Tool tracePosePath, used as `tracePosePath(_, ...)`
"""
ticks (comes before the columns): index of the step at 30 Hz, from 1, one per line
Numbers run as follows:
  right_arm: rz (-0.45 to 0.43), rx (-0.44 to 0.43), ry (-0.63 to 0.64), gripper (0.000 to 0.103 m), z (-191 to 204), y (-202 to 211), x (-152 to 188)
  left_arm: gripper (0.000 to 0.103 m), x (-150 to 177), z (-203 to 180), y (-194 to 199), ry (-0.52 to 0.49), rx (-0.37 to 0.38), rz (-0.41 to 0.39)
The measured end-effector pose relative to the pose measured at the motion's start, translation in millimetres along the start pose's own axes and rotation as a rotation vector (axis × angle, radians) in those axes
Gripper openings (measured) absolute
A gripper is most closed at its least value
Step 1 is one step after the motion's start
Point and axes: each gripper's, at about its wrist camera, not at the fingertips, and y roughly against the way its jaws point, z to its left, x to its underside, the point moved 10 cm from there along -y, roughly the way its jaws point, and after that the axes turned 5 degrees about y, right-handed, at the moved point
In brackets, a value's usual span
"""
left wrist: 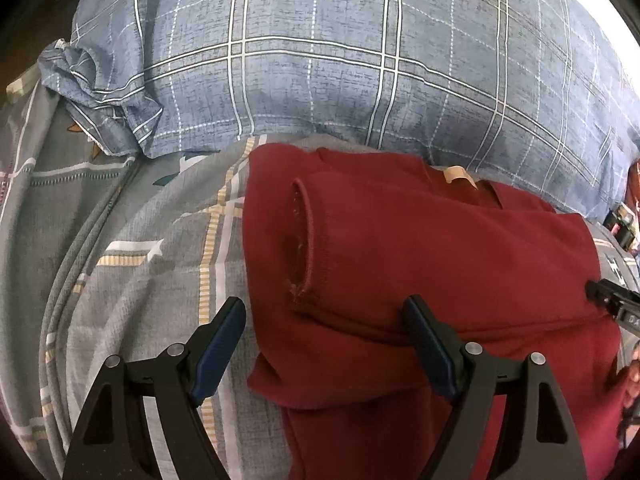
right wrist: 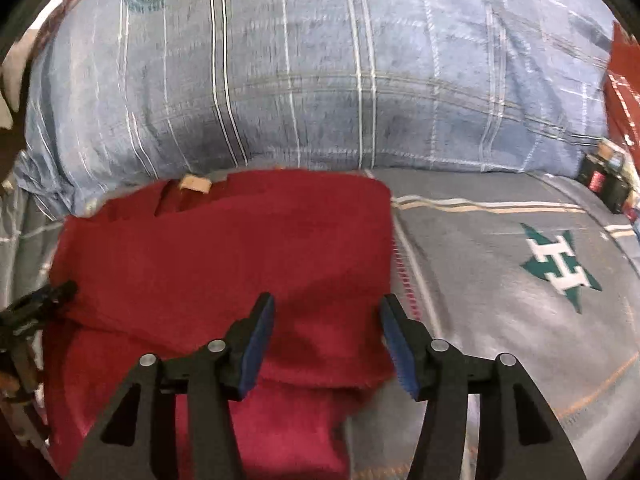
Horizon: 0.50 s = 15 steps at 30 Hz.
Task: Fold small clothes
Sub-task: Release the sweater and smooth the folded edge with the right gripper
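Letter "H" (right wrist: 560, 266) on grey bedsheet (right wrist: 500, 320)

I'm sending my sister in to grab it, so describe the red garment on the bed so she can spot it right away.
Look for the big blue plaid pillow on the bed. Just in front of it, on the grey patterned sheet, lies the dark red garment, partly folded. It is the only plain red piece, with a small tan label at its neck.

Grey plaid cotton bedsheet (right wrist: 500, 280): a green star emblem (right wrist: 560, 266) bears a white letter "H". Other markings are illegible.
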Motion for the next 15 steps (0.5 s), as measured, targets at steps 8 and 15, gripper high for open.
tracePosePath(8, 0.025, -0.006, -0.024, 0.069, -7.5, 20.1, 12.4, 0.081, 8.5, 2.0, 17.1, -0.001, 0.001, -0.008)
tracePosePath(15, -0.008, 0.008, 0.010, 0.069, -11.7, 59.1, 24.1, 0.081, 11.2, 4.0, 32.8, 0.016, 0.000, -0.030)
